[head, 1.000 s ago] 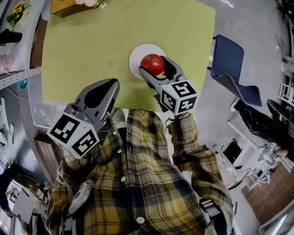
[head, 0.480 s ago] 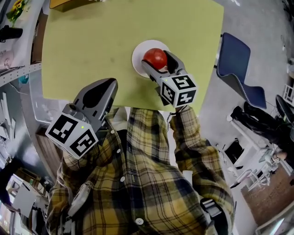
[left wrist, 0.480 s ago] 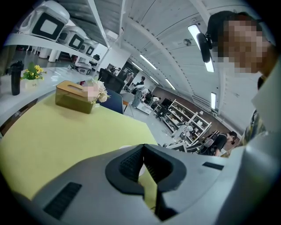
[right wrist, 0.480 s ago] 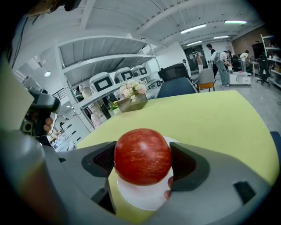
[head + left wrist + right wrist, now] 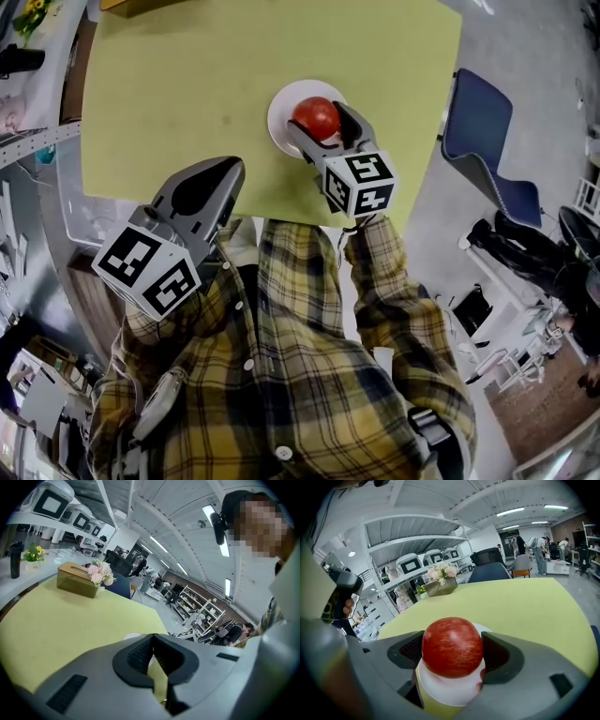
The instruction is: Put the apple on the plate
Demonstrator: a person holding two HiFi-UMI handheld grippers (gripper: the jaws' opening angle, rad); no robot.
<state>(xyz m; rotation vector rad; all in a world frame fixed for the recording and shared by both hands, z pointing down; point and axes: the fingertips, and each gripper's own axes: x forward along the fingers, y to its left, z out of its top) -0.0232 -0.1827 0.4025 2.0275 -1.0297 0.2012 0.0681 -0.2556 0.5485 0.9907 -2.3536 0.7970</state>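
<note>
Head view: gripping the red apple with the right gripper over the white plate, right of centre on the green tabletop; left gripper raised at the near edge. Left gripper view: closed tight at the fingers, empty. Right gripper view: pressing fingers against both apple sides.

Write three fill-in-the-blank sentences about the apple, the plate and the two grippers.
The right gripper is shut on a ___ apple.
Under the apple lies a ___ plate.
The left gripper is shut and holds ___.
Missing words: red; white; nothing.
</note>
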